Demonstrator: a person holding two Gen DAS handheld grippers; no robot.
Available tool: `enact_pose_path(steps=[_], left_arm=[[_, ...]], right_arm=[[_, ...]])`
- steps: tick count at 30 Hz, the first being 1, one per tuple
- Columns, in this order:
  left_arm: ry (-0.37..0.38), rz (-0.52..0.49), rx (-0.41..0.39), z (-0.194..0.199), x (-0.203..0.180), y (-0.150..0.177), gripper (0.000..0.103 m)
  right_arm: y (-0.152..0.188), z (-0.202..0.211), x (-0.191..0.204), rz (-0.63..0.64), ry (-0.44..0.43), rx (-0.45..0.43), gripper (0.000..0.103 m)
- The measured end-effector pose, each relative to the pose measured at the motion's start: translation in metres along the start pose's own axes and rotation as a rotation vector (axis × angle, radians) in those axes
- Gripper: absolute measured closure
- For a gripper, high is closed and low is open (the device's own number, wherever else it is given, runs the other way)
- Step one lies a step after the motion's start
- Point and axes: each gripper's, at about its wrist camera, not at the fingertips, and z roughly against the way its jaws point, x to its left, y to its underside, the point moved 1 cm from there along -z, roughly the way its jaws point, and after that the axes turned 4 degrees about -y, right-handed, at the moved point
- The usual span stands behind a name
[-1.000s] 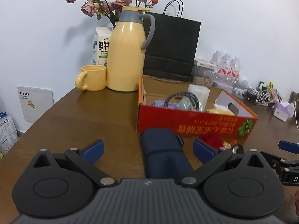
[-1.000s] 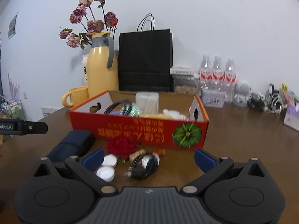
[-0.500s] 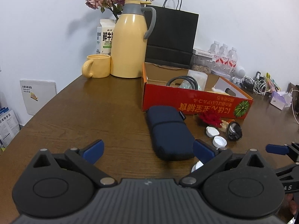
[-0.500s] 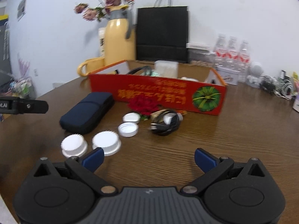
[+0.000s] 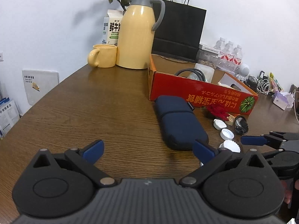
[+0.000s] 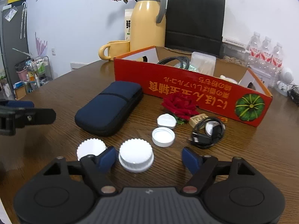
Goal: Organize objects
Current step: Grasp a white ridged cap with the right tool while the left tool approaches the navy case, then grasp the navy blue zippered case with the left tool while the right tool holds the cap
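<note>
Four white caps (image 6: 136,155) are lying before the red box (image 6: 188,87).
We are narrowing our right gripper (image 6: 149,157) around one (unpinched so far); our left gripper (image 5: 147,149) is gaping, empty.

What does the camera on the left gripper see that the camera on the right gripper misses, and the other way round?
Only the left wrist view shows the purple tissue pack at far right and the white panel leaning on the wall. Only the right wrist view shows the wire rack of bottles at far left, plus the right gripper, whose jaws have just been closing around a ribbed white cap without touching it. Both show the navy zip case, the orange box, the red flower, the yellow jug and the black paper bag.
</note>
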Motion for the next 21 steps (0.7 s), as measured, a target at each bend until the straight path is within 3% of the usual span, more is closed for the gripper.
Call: enact_pose_path(steps=[3, 7, 9, 10, 13, 21], left_arm=[[-0.002, 0.002, 0.001, -0.002, 0.001, -0.001, 0.000], [0.002, 0.005, 0.002, -0.003, 0.001, -0.001, 0.000], [0.002, 0.006, 0.004, -0.004, 0.001, -0.001, 0.000], [0.001, 0.006, 0.006, -0.004, 0.001, -0.001, 0.000], [0.000, 0.008, 0.008, -0.006, 0.001, -0.002, 0.000], [-0.001, -0.001, 0.009, -0.009, -0.003, -0.007, 0.000]], right_arm=[[-0.002, -0.002, 0.001, 0.001, -0.014, -0.007, 0.041], [-0.003, -0.004, 0.002, 0.005, -0.023, -0.015, 0.047], [-0.003, -0.004, 0.002, 0.008, -0.037, -0.022, 0.063], [-0.003, -0.003, 0.003, 0.015, -0.033, -0.028, 0.066], [-0.003, -0.002, 0.004, 0.020, -0.023, -0.040, 0.066], [-0.006, 0.021, -0.009, -0.011, 0.038, -0.185, 0.067]])
